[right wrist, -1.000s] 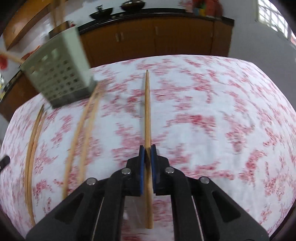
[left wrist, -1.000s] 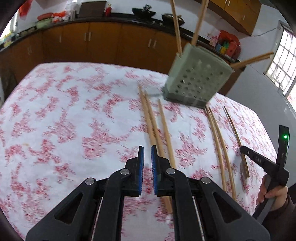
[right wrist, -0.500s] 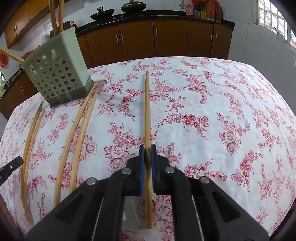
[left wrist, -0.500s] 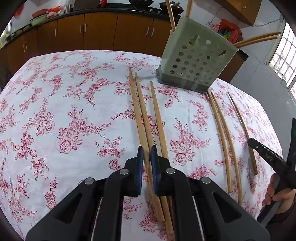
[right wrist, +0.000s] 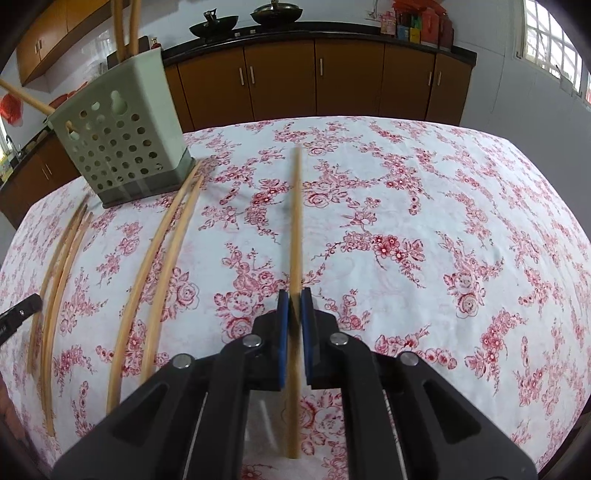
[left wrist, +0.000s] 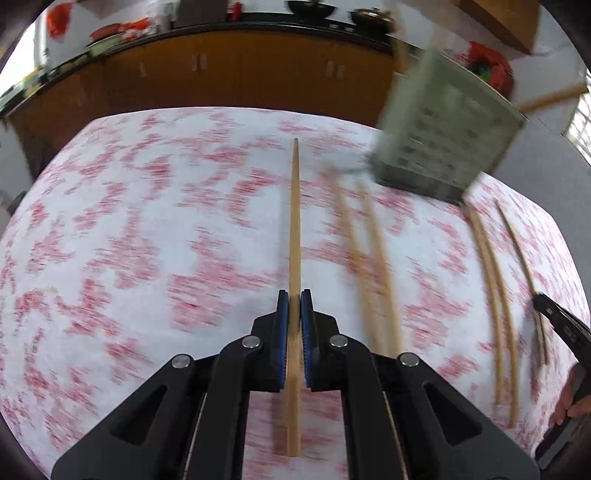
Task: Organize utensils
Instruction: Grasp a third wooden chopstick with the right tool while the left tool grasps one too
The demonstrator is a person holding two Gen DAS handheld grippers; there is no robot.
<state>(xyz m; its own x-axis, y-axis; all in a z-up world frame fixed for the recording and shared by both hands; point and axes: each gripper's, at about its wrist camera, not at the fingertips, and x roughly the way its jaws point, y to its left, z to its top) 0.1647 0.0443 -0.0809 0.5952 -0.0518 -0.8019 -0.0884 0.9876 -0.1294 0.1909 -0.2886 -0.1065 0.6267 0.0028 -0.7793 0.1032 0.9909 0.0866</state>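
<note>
My left gripper (left wrist: 294,295) is shut on a wooden chopstick (left wrist: 295,221) that points forward over the table. My right gripper (right wrist: 294,293) is shut on another wooden chopstick (right wrist: 295,229). The pale green perforated utensil holder (left wrist: 443,136) stands at the far right in the left wrist view and at the far left in the right wrist view (right wrist: 118,144), with a few chopsticks in it. Several loose chopsticks (right wrist: 155,266) lie on the flowered tablecloth (right wrist: 424,240); they also show in the left wrist view (left wrist: 373,266). The left wrist view is blurred.
Brown kitchen cabinets (right wrist: 332,81) with a dark counter run behind the table. Woks (right wrist: 218,27) and jars sit on the counter. The right gripper's tip (left wrist: 557,321) and a hand show at the right edge of the left wrist view.
My left gripper has closed on a chopstick and lifted it away from the two beside it. My right gripper has kept its hold on its chopstick.
</note>
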